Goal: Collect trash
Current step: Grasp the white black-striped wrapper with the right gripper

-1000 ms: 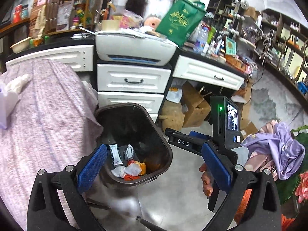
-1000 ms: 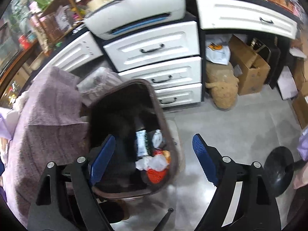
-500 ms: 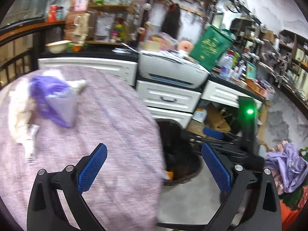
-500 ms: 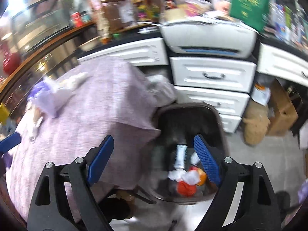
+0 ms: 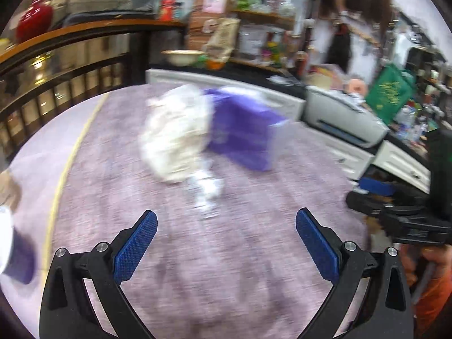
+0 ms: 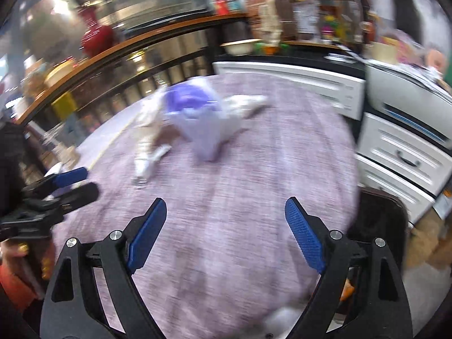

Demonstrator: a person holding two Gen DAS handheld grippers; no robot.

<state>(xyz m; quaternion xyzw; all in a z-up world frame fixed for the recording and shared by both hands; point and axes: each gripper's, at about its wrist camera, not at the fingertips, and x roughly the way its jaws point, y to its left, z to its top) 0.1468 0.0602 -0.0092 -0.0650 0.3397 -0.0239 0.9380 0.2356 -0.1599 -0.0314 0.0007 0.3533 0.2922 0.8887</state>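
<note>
A round table under a mauve cloth [image 5: 226,254] [image 6: 240,197] fills both blurred views. On it lie a purple bag [image 5: 243,130] [image 6: 195,113], crumpled white wrapping [image 5: 175,138] [image 6: 243,104] and a small white scrap [image 5: 206,189] [image 6: 147,161]. My left gripper [image 5: 226,226] hangs open above the cloth, short of the scrap, nothing between its blue pads. My right gripper [image 6: 226,212] is open too and empty, over the table's near side. The dark trash bin [image 6: 378,220] stands on the floor at the table's right edge.
White drawers [image 6: 401,155] and a grey printer [image 5: 341,118] stand behind the table at right. A dark railing with a wooden top [image 5: 70,65] curves behind it at left. Cluttered shelves [image 5: 254,28] rise at the back. A person's hand and orange sleeve [image 5: 423,288] hold the other gripper.
Both grippers have swung left and up from over the trash bin to over the clothed table. The bag, wrapping and scrap have come into view; both stay open and empty.
</note>
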